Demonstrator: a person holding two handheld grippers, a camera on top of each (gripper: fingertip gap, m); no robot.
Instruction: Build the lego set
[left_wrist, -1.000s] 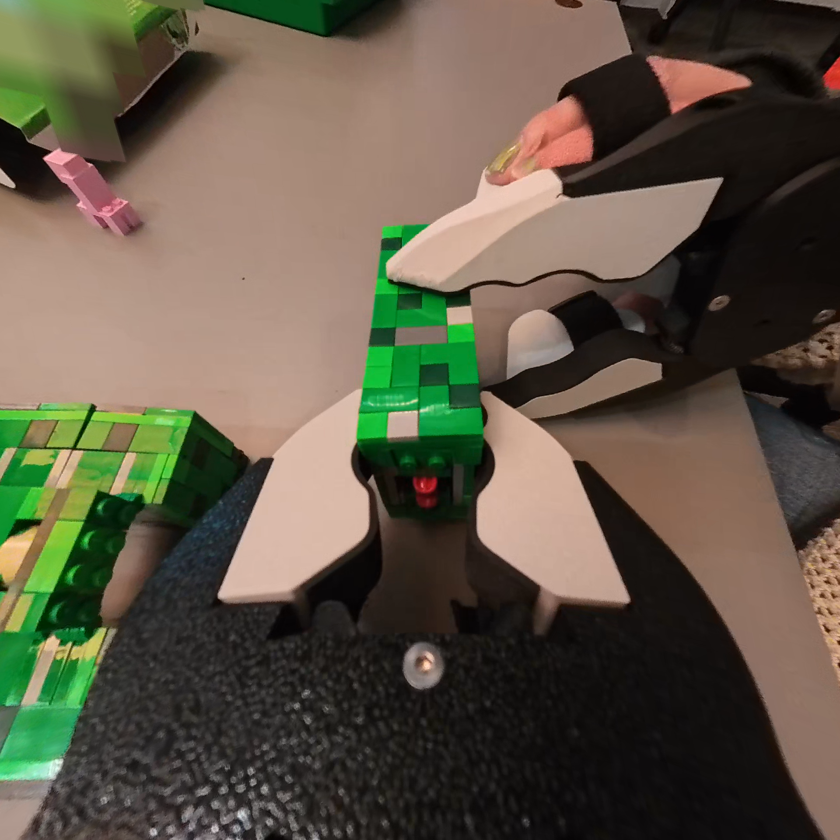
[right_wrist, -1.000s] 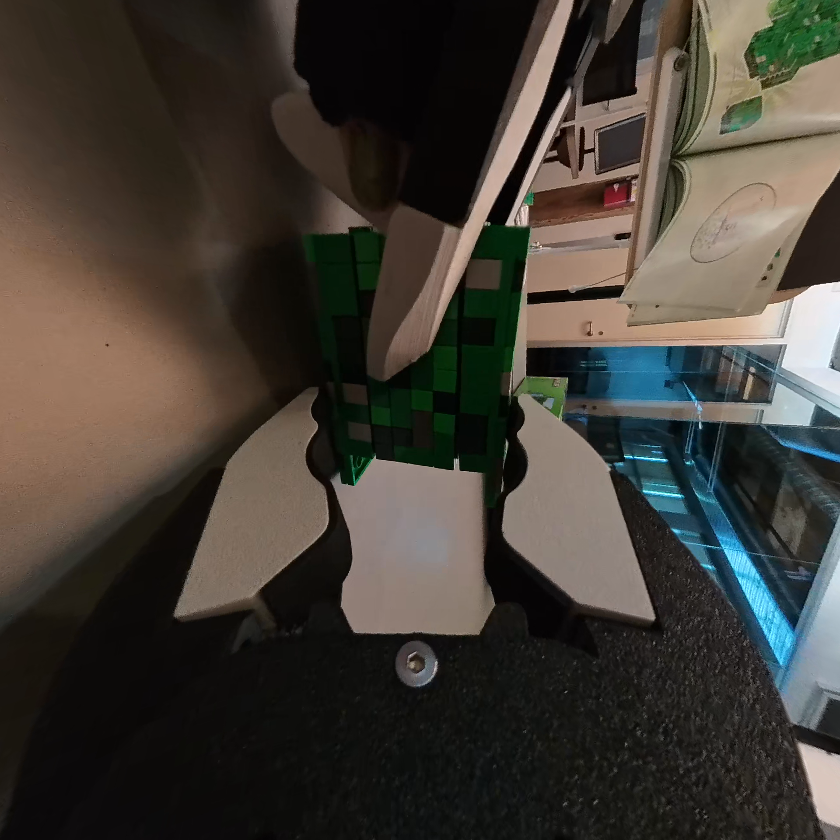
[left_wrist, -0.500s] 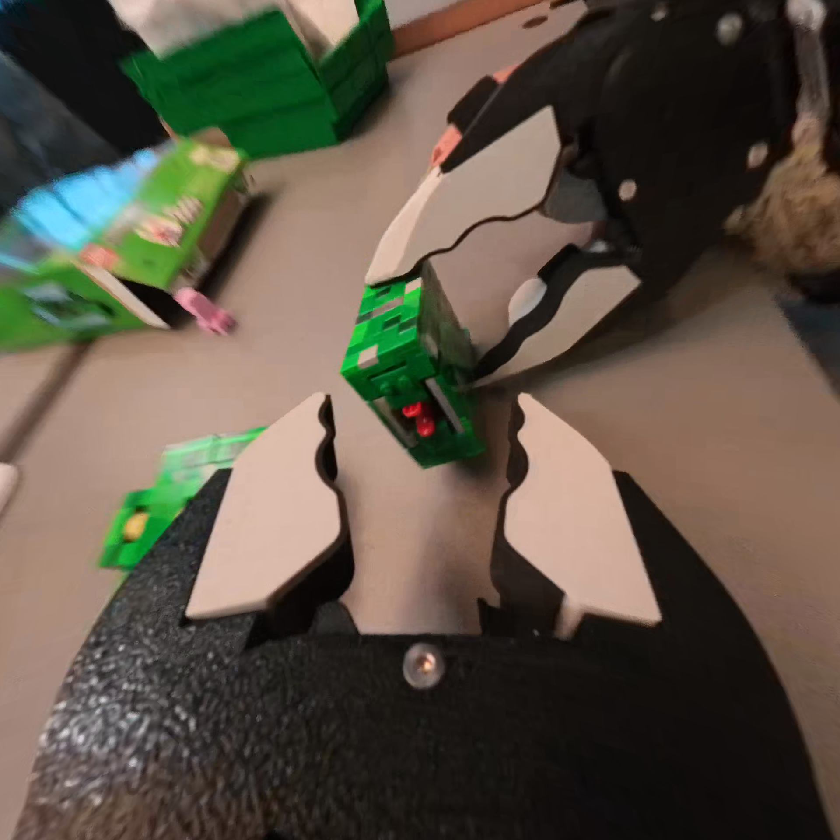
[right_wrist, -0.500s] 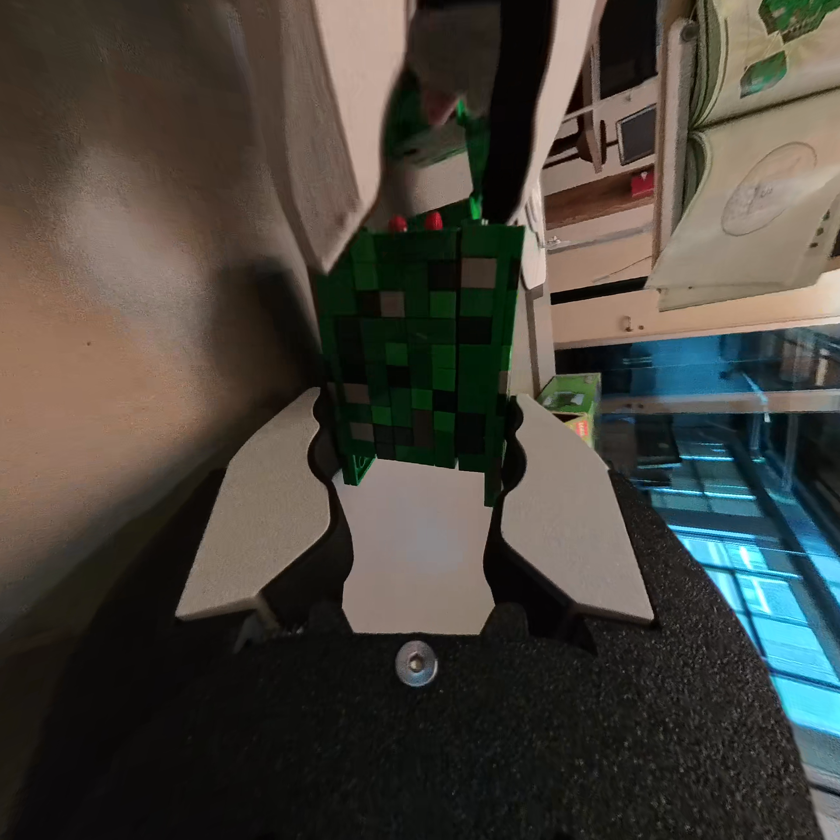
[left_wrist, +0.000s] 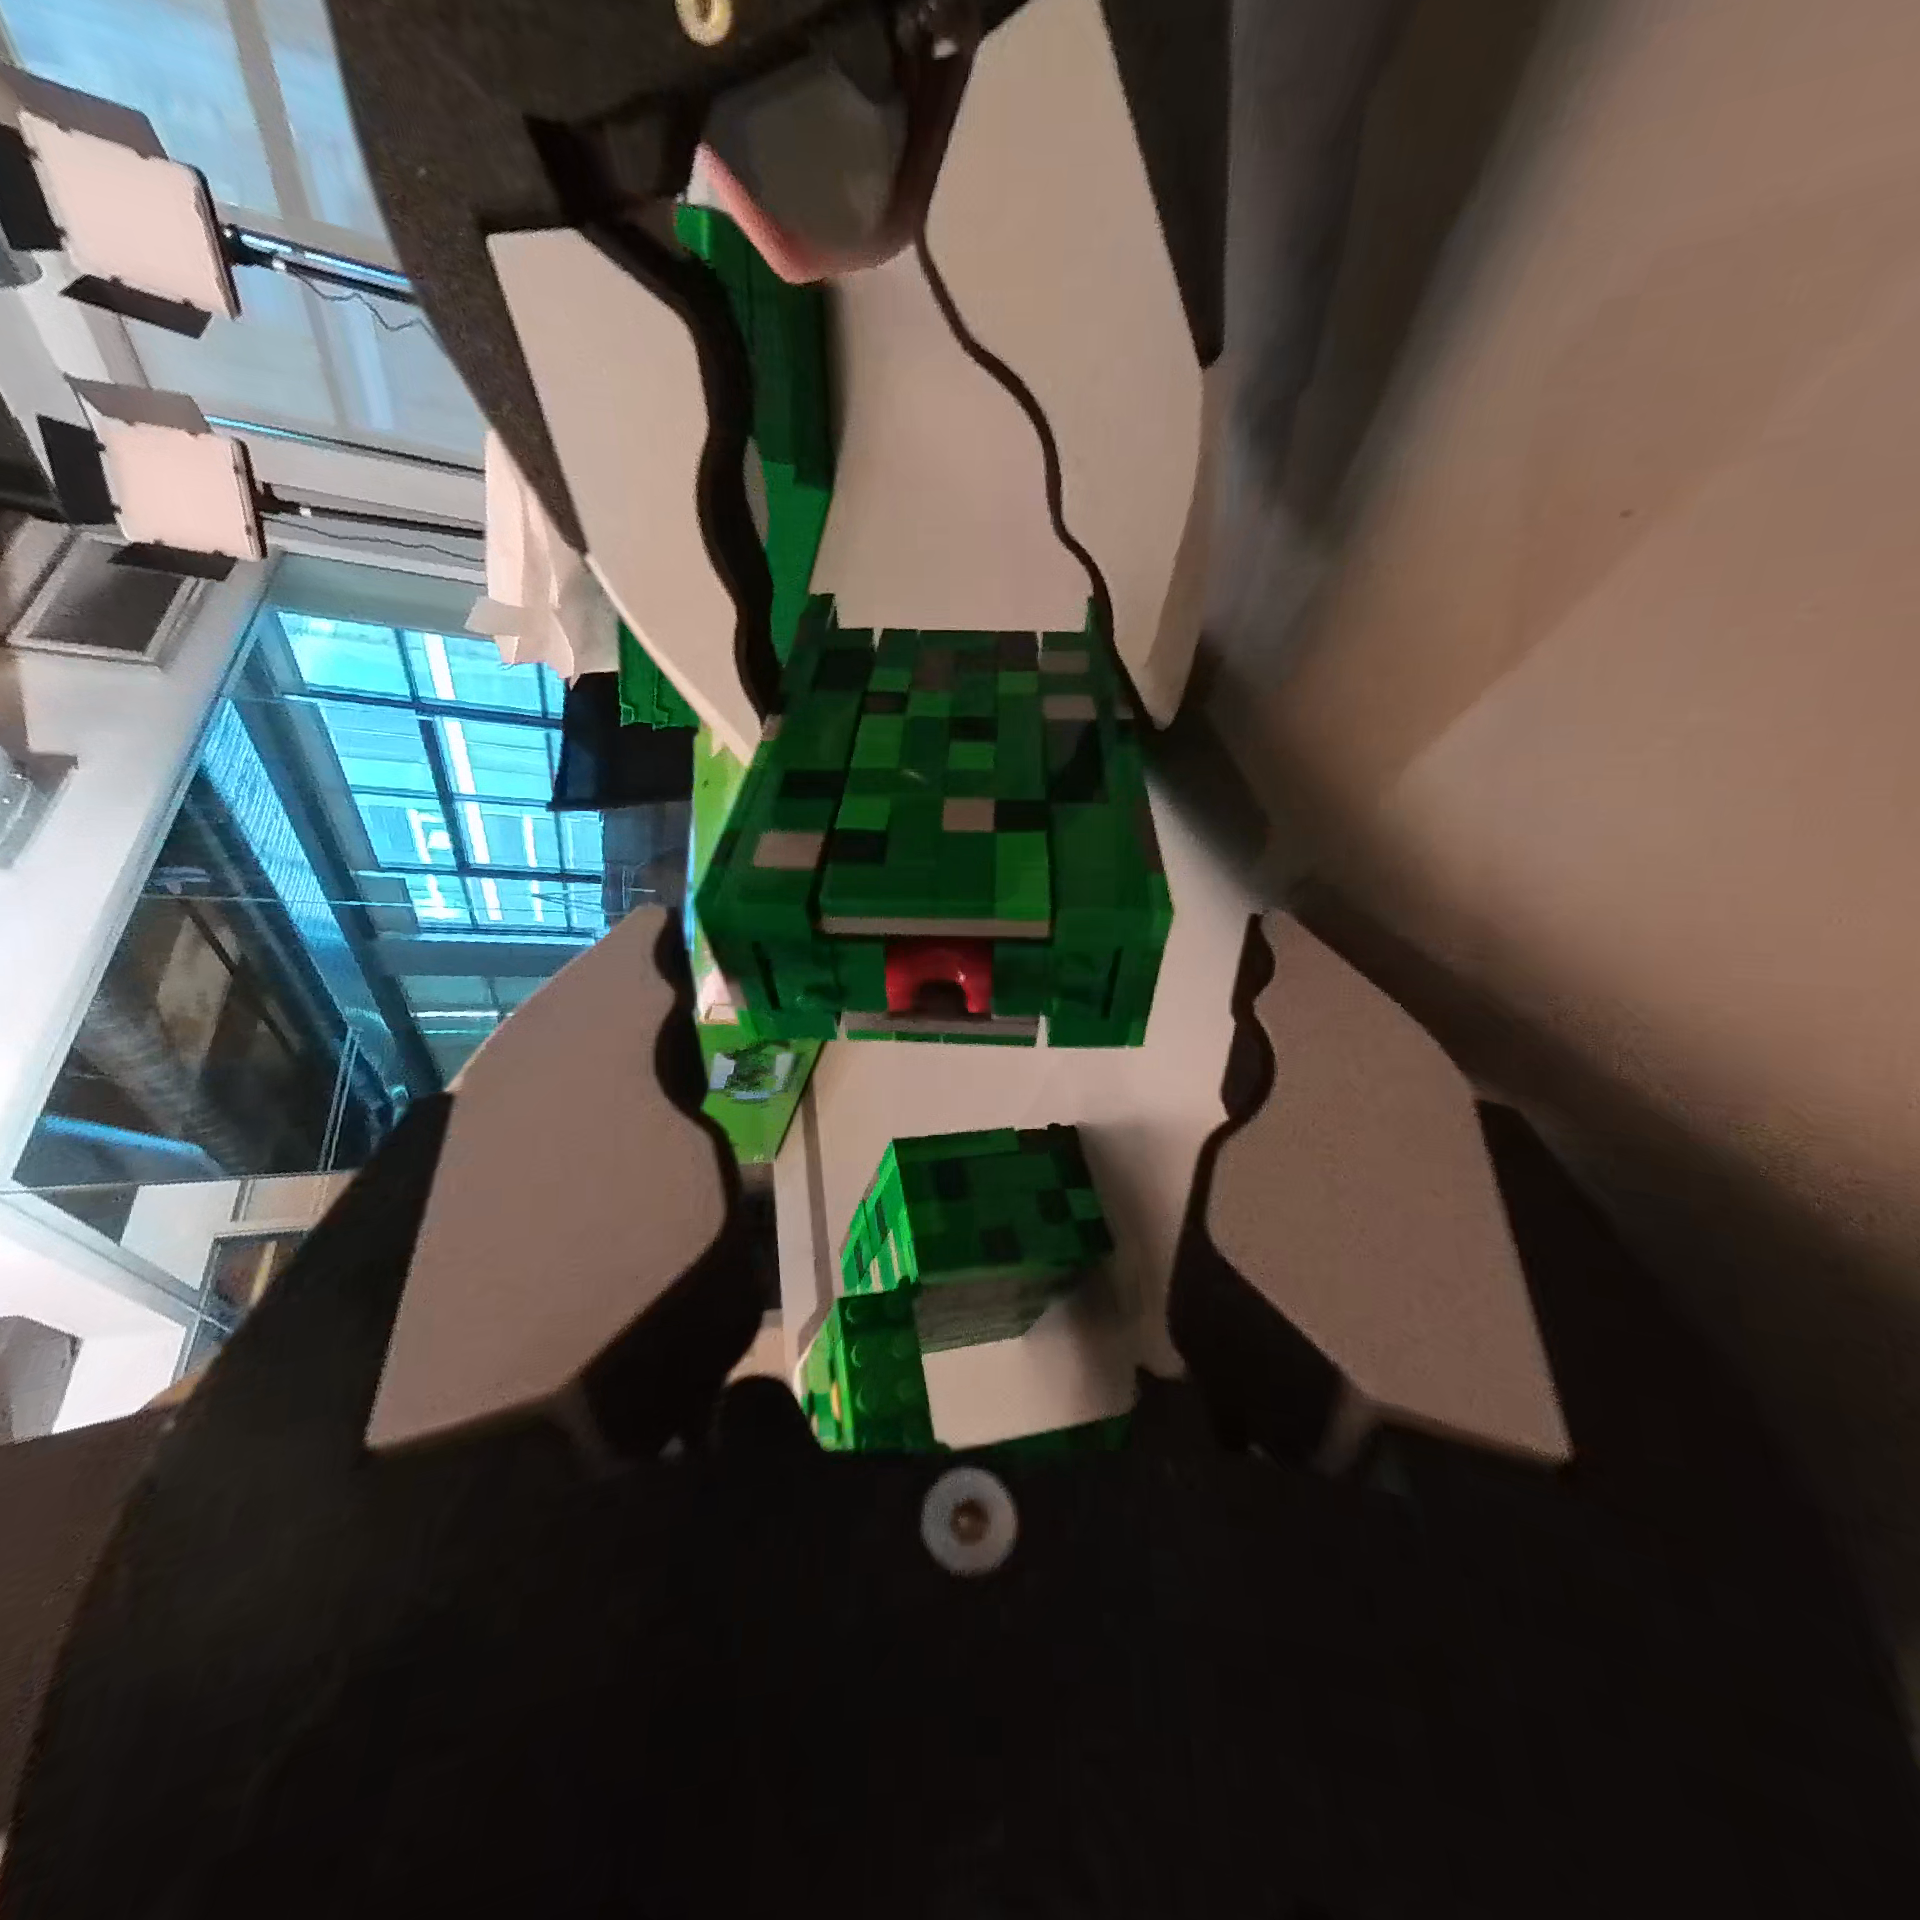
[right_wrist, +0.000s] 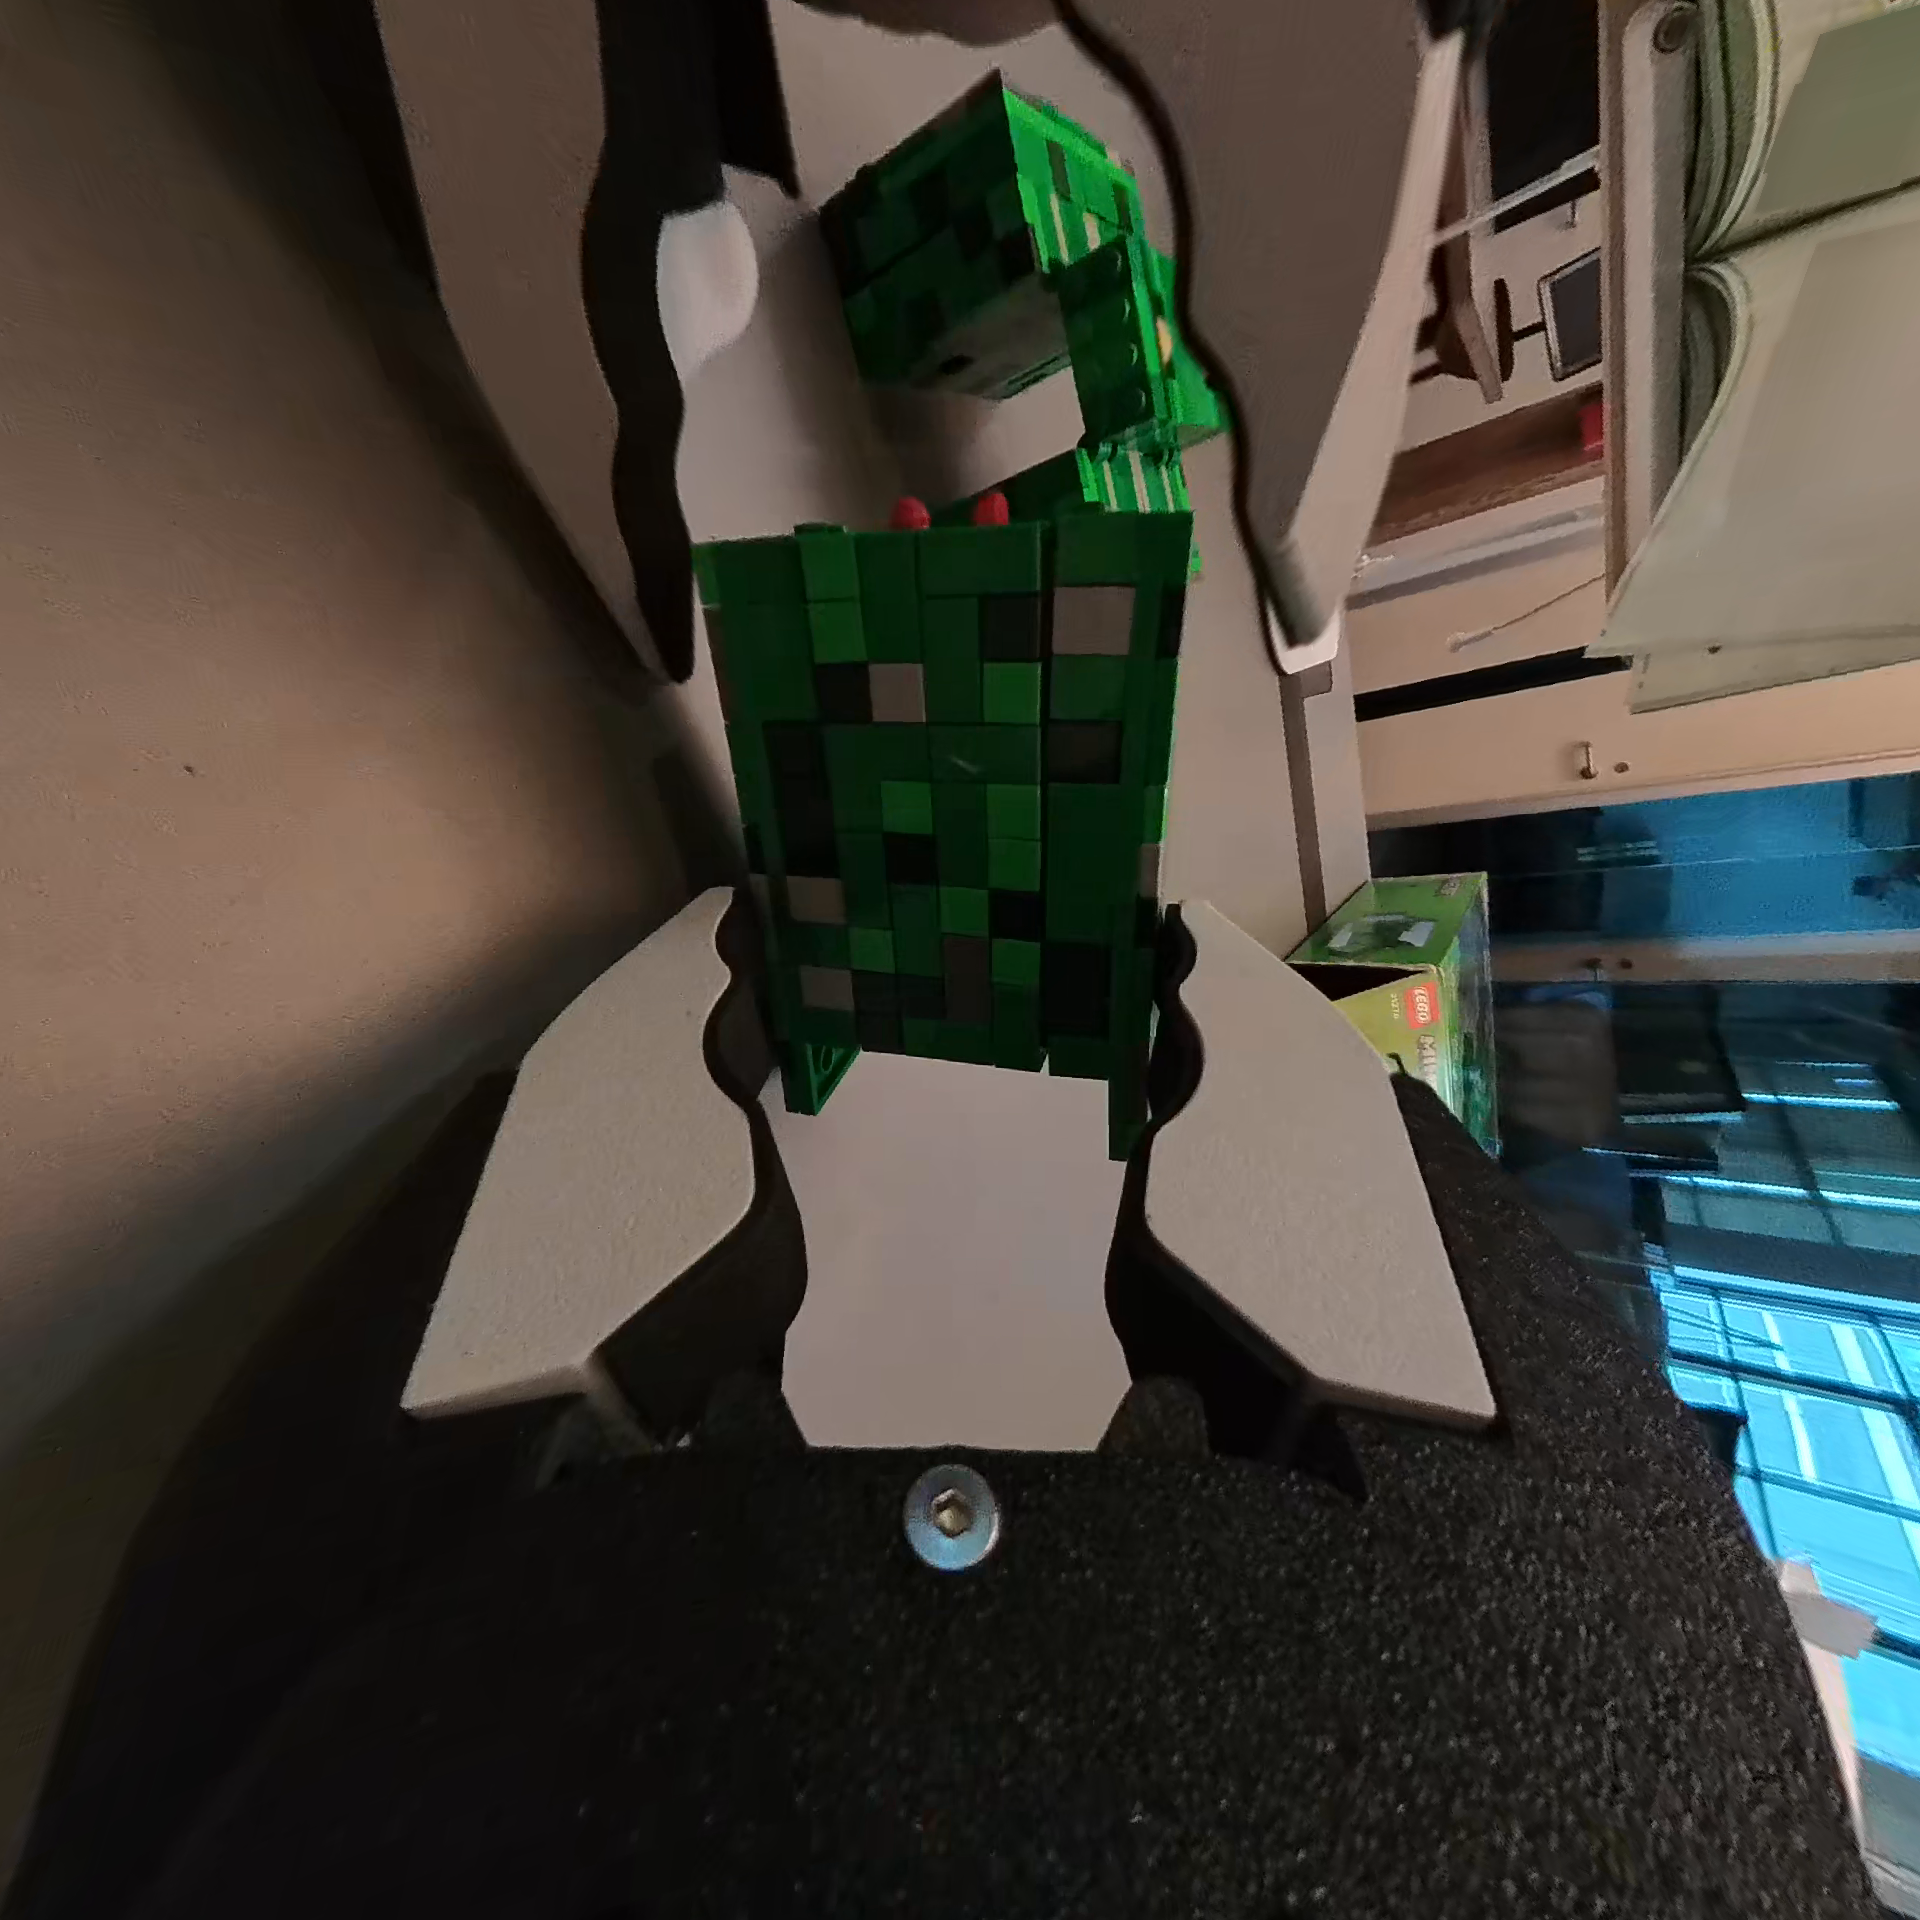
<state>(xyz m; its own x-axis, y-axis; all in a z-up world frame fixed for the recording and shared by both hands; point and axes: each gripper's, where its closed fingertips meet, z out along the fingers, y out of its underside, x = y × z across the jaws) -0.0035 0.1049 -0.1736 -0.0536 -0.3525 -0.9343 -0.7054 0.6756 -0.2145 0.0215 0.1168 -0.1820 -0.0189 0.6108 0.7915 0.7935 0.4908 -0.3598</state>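
A tall green pixel-patterned lego body (right_wrist: 956, 831) with red pieces at its far end is clamped at its near end in my right gripper (right_wrist: 956, 914). In the left wrist view the same body (left_wrist: 935, 831) points end-on at me, its red piece (left_wrist: 935, 982) facing the camera. My left gripper (left_wrist: 961, 935) is open, its fingertips on either side of that end with small gaps. The right gripper (left_wrist: 935, 665) comes in from the top there. A second green lego cube (left_wrist: 977, 1226) lies on the table behind the gap between my left fingers; it also shows in the right wrist view (right_wrist: 997, 239).
Both views are rolled sideways. The grey table (left_wrist: 1558, 727) fills one side. A green lego box (right_wrist: 1423, 997) and an open instruction booklet (right_wrist: 1766, 312) are at the right. Windows (left_wrist: 364, 779) and shelves lie beyond. The grippers' ends are close to 4 cm from one another.
My left gripper let go of the body's red end, opened and swung round; it now faces that end with its fingers spread. My right gripper kept its hold throughout.
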